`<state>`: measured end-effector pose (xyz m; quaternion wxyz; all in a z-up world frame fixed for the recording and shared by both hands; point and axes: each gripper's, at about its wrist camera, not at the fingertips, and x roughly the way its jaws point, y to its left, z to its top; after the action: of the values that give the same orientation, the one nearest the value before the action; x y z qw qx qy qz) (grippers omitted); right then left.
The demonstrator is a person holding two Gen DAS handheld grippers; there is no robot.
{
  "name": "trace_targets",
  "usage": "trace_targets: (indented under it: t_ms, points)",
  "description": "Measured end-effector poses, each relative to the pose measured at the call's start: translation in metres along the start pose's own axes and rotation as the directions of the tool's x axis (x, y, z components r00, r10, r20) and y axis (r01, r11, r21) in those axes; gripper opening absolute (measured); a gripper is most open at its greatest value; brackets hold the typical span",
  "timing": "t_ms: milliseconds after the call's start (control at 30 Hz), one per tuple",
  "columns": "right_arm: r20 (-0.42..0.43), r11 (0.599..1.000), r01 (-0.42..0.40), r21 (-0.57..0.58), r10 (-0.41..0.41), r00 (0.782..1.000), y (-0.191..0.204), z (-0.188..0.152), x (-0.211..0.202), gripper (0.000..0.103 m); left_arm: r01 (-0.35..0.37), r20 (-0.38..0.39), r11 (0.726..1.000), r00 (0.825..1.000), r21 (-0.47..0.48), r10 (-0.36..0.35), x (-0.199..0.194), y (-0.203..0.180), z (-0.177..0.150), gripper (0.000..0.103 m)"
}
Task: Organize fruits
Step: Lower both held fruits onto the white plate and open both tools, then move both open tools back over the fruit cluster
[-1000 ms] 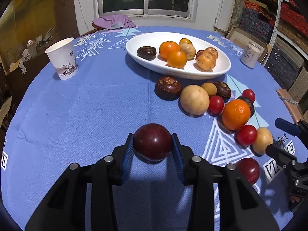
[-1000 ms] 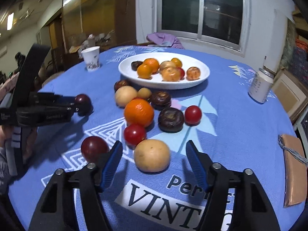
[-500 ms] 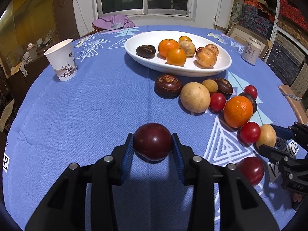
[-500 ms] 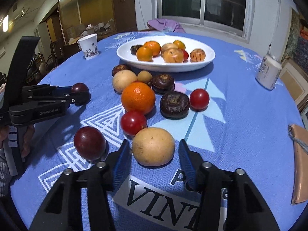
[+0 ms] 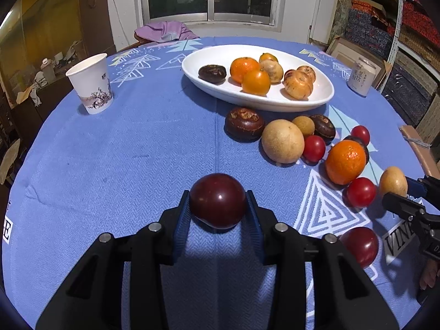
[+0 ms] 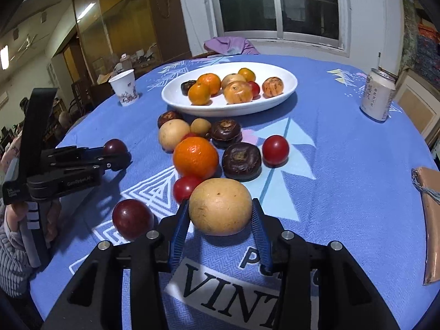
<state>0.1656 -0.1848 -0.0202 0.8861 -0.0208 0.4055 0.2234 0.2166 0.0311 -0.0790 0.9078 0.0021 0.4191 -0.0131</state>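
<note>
My left gripper (image 5: 218, 206) is shut on a dark red round fruit (image 5: 217, 202), held just above the blue cloth. In the right wrist view my right gripper (image 6: 220, 213) has a large tan fruit (image 6: 220, 209) between its blue pads. Its jaws are closing and both pads touch the fruit's sides. Further back, a white oval plate (image 5: 217, 88) holds oranges, tan fruits and a dark brown one. Loose fruit lies between plate and grippers: an orange (image 6: 195, 157), red tomatoes, dark brown fruits and a second dark red fruit (image 6: 132, 218).
A paper cup (image 5: 92, 82) stands at the table's left and a drink can (image 6: 378, 97) at the right. A brown flat object (image 6: 430, 220) lies at the right edge. A person's hand (image 6: 16, 220) holds the left gripper's handle.
The right gripper's jaws have narrowed from wide apart to touching the tan fruit, and the gripper moved closer to it. The left gripper stayed still with its dark red fruit.
</note>
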Motion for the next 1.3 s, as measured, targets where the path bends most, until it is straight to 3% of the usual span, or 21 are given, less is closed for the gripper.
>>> trace_targets:
  t_ms: [167, 367, 467, 567, 833, 1033, 1100, 1167, 1267, 1300]
  points:
    - [0.047, 0.998, -0.035, 0.042, 0.033, 0.998, -0.010, 0.025, -0.011, 0.045, -0.025, 0.077, 0.999, 0.997, 0.031, 0.022, -0.018, -0.006, 0.024, 0.038]
    - [0.191, 0.996, -0.026, 0.087, 0.009, 0.982, -0.022, 0.111, -0.039, 0.045, -0.013, 0.155, 1.000, 0.988, 0.026, 0.008, -0.032, -0.016, 0.094, 0.038]
    - [0.226, 0.994, -0.029, 0.109, 0.003, 0.974, -0.024, 0.145, -0.028, 0.045, 0.025, 0.161, 1.000, 0.987, -0.017, -0.021, -0.022, -0.015, 0.122, 0.038]
    - [0.202, 0.986, -0.049, 0.161, 0.015, 0.979, -0.032, 0.164, 0.005, 0.045, 0.038, 0.141, 0.997, 0.990, -0.065, -0.028, 0.002, -0.010, 0.138, 0.038]
    - [0.052, 0.981, 0.004, 0.193, -0.014, 0.999, -0.048, 0.180, 0.098, 0.045, 0.013, 0.053, 0.995, 0.999, -0.094, -0.008, 0.058, 0.008, 0.139, 0.038]
    - [0.044, 0.976, 0.003, 0.216, -0.013, 0.999, -0.049, 0.181, 0.120, 0.046, 0.035, 0.028, 0.996, 0.999, -0.078, -0.033, 0.076, 0.007, 0.135, 0.039]
    - [0.041, 0.973, -0.001, 0.229, -0.009, 0.999, -0.053, 0.179, 0.123, 0.053, 0.036, 0.026, 0.997, 0.999, -0.067, -0.034, 0.079, 0.005, 0.134, 0.040]
    - [0.052, 0.969, -0.014, 0.247, 0.001, 0.999, -0.057, 0.178, 0.120, 0.062, 0.033, 0.037, 0.998, 0.999, -0.055, -0.031, 0.076, 0.002, 0.133, 0.048]
    - [0.092, 0.963, -0.035, 0.269, 0.010, 0.996, -0.063, 0.183, 0.104, 0.064, 0.031, 0.067, 0.998, 0.997, -0.059, -0.027, 0.063, 0.002, 0.131, 0.064]
    - [0.110, 0.962, -0.041, 0.272, 0.012, 0.994, -0.063, 0.186, 0.096, 0.064, 0.032, 0.078, 0.997, 0.997, -0.063, -0.027, 0.058, 0.003, 0.130, 0.064]
